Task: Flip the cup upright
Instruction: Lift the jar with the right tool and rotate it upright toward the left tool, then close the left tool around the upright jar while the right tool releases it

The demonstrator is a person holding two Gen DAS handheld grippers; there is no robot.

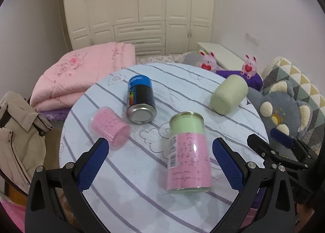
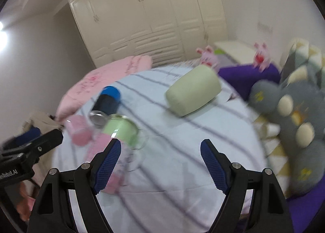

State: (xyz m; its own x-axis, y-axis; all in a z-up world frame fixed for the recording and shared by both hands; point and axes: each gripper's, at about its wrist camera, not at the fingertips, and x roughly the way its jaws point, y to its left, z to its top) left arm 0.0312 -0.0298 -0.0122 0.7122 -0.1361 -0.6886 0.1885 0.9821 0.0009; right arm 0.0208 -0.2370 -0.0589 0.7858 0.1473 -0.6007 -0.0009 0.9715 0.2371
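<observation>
**Four cups down, both grippers open on the approach**

No cup is held yet; I judge this the reach-in stage, before any grasp

On the round table (image 1: pixel 233 82) with its striped cloth, every cup lies on its side. In the left wrist view the tall clear cup (image 1: pixel 187 151), with its green and pink lining, lies at the centre of the picture, directly between the spread fingers of the left gripper (image 1: pixel 160 164). Its long axis runs roughly from 12 to 6 o'clock; which end is the mouth I cannot tell. The pink cup (image 1: pixel 110 126) lies at 9 o'clock from it, rim toward 4 o'clock. The blue can-like cup (image 1: pixel 141 100) lies at 11 o'clock, metal end toward the camera. The pale green cup (image 1: pixel 229 95) sits apart at 1 o'clock, long axis from 2 to 8 o'clock

The left gripper's jaws stand wide, touching nothing. The right gripper (image 2: pixel 160 162) is likewise wide and empty; its view is blurred, with the pale green cup (image 2: pixel 193 91) ahead at 12 o'clock

The tall clear cup looks the likeliest first target. The next move calls for lowering the left gripper across its width, closing on its sides, then swinging the long axis to vertical, mouth up. The wall looks smooth, so slipping is a risk
</observation>
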